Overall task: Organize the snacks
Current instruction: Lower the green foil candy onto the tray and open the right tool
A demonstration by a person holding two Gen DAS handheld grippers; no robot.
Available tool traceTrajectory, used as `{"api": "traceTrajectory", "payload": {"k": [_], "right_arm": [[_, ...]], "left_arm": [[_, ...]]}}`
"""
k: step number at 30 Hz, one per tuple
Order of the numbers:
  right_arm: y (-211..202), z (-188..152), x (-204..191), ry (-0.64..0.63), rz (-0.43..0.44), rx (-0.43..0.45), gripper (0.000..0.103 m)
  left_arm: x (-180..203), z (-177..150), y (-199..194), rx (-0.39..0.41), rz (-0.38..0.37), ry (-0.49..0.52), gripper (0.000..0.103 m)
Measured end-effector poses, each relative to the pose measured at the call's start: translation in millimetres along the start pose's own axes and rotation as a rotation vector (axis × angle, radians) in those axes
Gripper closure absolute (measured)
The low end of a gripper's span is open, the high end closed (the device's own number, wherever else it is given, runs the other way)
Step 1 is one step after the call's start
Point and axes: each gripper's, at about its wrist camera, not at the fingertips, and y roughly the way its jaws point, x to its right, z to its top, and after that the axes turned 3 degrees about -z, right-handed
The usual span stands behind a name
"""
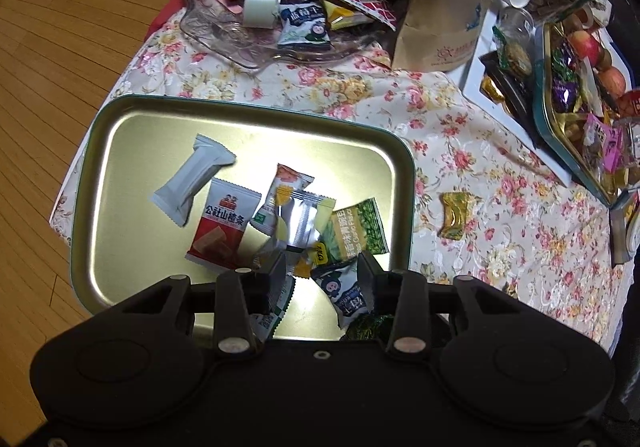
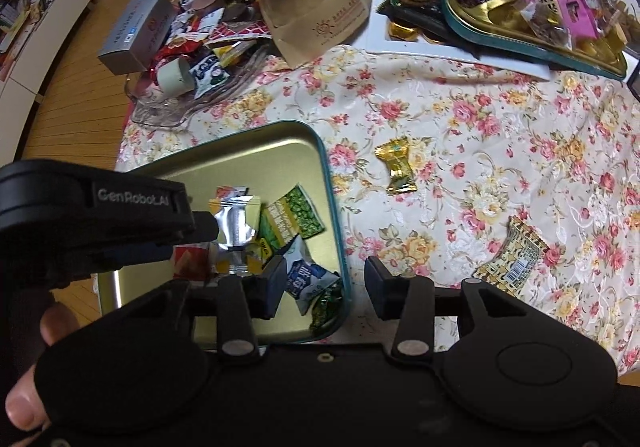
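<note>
Snacks lie gathered in my gold tin tray [image 1: 100, 183], teal-rimmed, on the floral tablecloth [image 1: 460, 127]. In the left wrist view a white wrapped bar [image 1: 192, 179] sits toward 10 o'clock within the tray, a red-and-white hawthorn packet [image 1: 220, 225] just beside it at 8 o'clock, a silver-and-yellow sachet [image 1: 302, 215] at centre, and a green pea packet [image 1: 356, 229] toward 3 o'clock. My left gripper [image 1: 322, 267] hangs over the tray's near edge, jaws apart, nothing pressed between the pads; a blue-and-white packet [image 1: 344, 293] lies below the gap.

In the right wrist view my right gripper [image 2: 326, 279] stands about half open and empty, straddling the tray's right rim [image 2: 340, 231]; the blue-and-white packet [image 2: 310, 281] rests in the tray beside its left finger. On the cloth, a gold-wrapped candy [image 2: 397, 166] lies at 12 o'clock from this gripper, a yellow patterned packet [image 2: 510, 259] at 3 o'clock. A glass dish [image 2: 180, 107] heaped with wrappers sits at 11 o'clock.
</note>
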Motion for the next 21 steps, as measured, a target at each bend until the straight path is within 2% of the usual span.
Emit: {"api": "traceTrajectory", "payload": {"k": [21], "right_arm": [[21,4,52,0.094,-0.139,-0.069,0.058]], "left_arm": [[35,-16,10,-0.056,-0.025,0.105,0.055]]}}
